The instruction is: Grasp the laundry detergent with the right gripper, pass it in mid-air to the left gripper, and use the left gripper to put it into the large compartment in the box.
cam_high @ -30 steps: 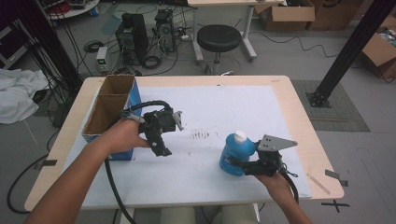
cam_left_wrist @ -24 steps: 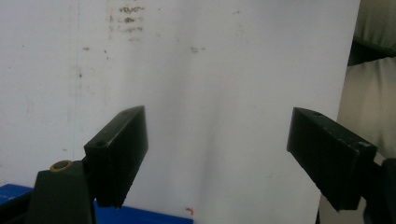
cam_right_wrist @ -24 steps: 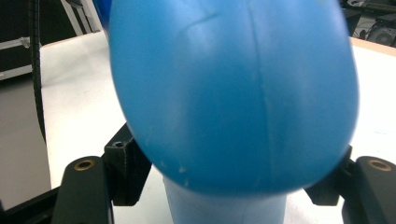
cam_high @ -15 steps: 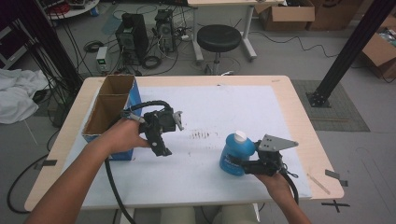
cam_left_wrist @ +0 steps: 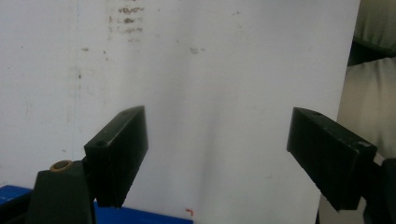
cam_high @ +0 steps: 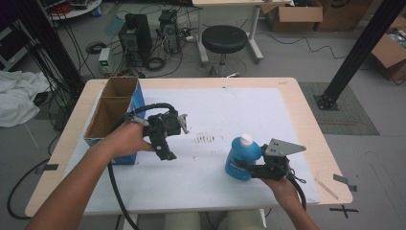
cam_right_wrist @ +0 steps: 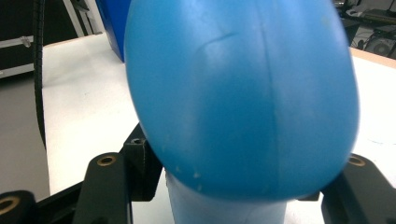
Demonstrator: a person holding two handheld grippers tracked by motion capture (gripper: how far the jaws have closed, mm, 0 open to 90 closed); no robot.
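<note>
one blue plastic bottle (cam_high: pixel 241 160) with a white cap (cam_high: pixel 246 139) stands upright on the white mat (cam_high: pixel 225 110) that covers the table (cam_high: pixel 306 120), near the mat's front right corner. the right gripper (cam_high: pixel 242 166) comes at it level from the right, and its jaws have just been closing with the bottle's lower body between them; in the right gripper view the blue body (cam_right_wrist: pixel 243 98) bulges above the two black jaws, which sit against its narrower lower part, so i read it as clamped on the bottle. the left gripper (cam_high: pixel 166 152) hangs over the mat's left half, just beside the open blue cardboard box (cam_high: pixel 115 108) at the table's left edge, its fingers (cam_left_wrist: pixel 121 149) wide apart with nothing but bare mat between them.

judging by its look, the bottle is blow-moulded plastic: smooth, rounded, a little slippery, with walls that may give under a hard squeeze. a faint crease shows on the shoulder in the right gripper view, which suggests thin walls. how full it is i cannot tell, so its weight is uncertain; if liquid is inside it could be bottom-heavy and slosh when tilted. the narrower lower part, under the bulge, looks the better place to hold, since the swell above would stop the bottle sliding down through the jaws. a grip on the widest curve would likely squirt it out.
</note>
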